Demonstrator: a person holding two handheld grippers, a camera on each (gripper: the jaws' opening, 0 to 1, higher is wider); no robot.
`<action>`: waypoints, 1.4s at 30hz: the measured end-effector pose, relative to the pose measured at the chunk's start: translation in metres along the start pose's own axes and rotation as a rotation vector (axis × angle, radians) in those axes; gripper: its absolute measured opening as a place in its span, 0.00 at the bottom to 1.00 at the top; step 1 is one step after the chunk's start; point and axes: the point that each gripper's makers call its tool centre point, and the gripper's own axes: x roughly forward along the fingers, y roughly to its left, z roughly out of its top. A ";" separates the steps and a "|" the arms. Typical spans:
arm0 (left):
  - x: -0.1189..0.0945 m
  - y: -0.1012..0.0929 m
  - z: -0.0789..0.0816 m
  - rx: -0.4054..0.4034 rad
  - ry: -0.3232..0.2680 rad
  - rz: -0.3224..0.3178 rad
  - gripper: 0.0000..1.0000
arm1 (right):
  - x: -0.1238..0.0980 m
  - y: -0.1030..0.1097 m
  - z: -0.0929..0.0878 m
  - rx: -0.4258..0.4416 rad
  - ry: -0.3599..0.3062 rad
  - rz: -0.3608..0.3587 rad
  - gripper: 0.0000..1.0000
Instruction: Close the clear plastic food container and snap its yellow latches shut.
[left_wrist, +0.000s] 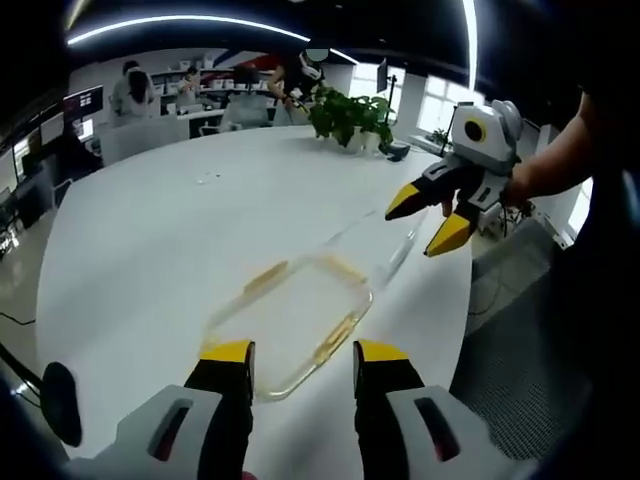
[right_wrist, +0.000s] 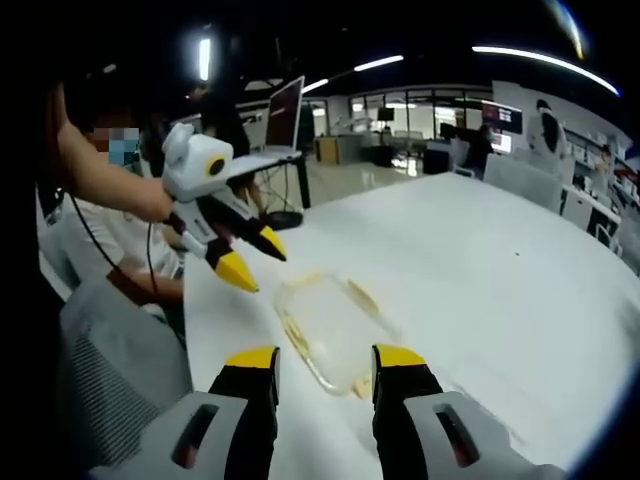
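A clear rectangular plastic food container (left_wrist: 300, 325) with yellow latches (left_wrist: 336, 340) along its sides lies flat on the white round table (left_wrist: 160, 250), close to the table's edge. Nothing can be made out inside it. In the left gripper view, the left gripper (left_wrist: 302, 358) hangs just above the container's near end, its yellow-tipped black jaws wide apart and holding nothing. The right gripper (left_wrist: 432, 222) hovers beyond the container's far end near the table edge, jaws spread and empty. A green potted plant (left_wrist: 350, 118) stands at the far edge of the table.
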 end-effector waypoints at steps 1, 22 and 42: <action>0.000 0.002 -0.001 0.005 0.005 0.001 0.38 | 0.001 0.000 0.000 -0.003 0.003 0.001 0.36; 0.014 0.020 -0.010 0.053 0.077 -0.020 0.42 | 0.018 -0.015 -0.010 -0.082 0.100 0.022 0.36; 0.022 0.029 -0.013 0.134 0.135 -0.056 0.43 | 0.025 -0.027 -0.023 -0.178 0.200 0.055 0.39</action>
